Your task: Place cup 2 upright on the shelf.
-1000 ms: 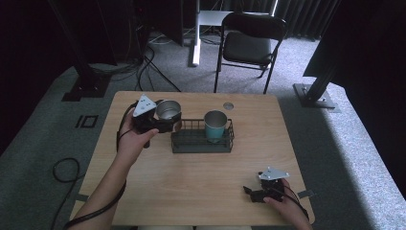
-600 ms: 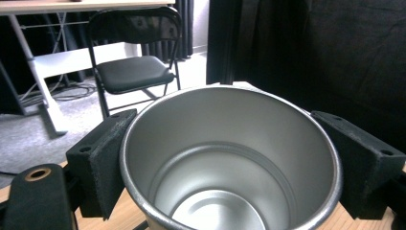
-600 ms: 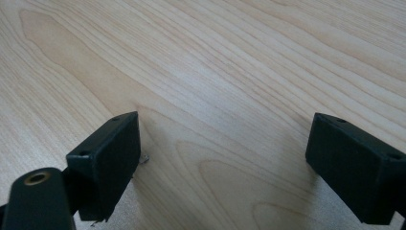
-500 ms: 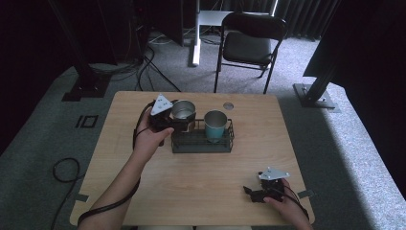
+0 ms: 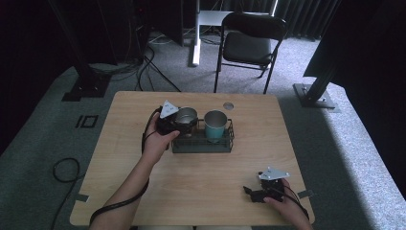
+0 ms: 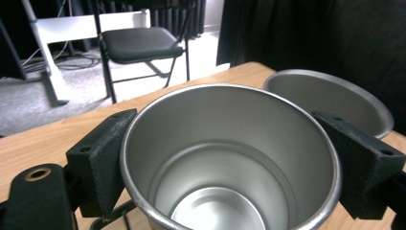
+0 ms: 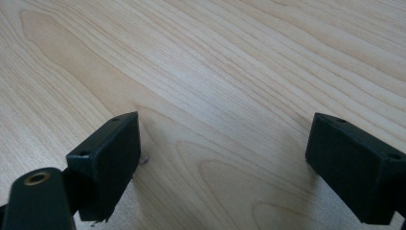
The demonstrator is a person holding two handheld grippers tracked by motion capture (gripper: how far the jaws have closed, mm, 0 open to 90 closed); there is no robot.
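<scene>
My left gripper [image 5: 178, 123] is shut on a steel cup [image 5: 186, 116], holding it upright over the left end of a black wire basket [image 5: 201, 144]. In the left gripper view both jaws press the steel cup [image 6: 230, 158] from either side, and its inside is bare. A teal cup [image 5: 215, 125] stands in the basket's right half; its rim [image 6: 330, 100] shows just behind the held cup. My right gripper [image 5: 250, 193] rests low near the table's front right corner, open, with bare wood [image 7: 225, 96] between its jaws.
The wooden table [image 5: 143, 201] has a small round grommet [image 5: 228, 105] near its far edge. A black folding chair [image 5: 251, 45] stands behind the table. Cables lie on the grey carpet at the left.
My left gripper has carried the steel cup rightward from beside the basket's far left corner to over the basket's left end. The right gripper has stayed put.
</scene>
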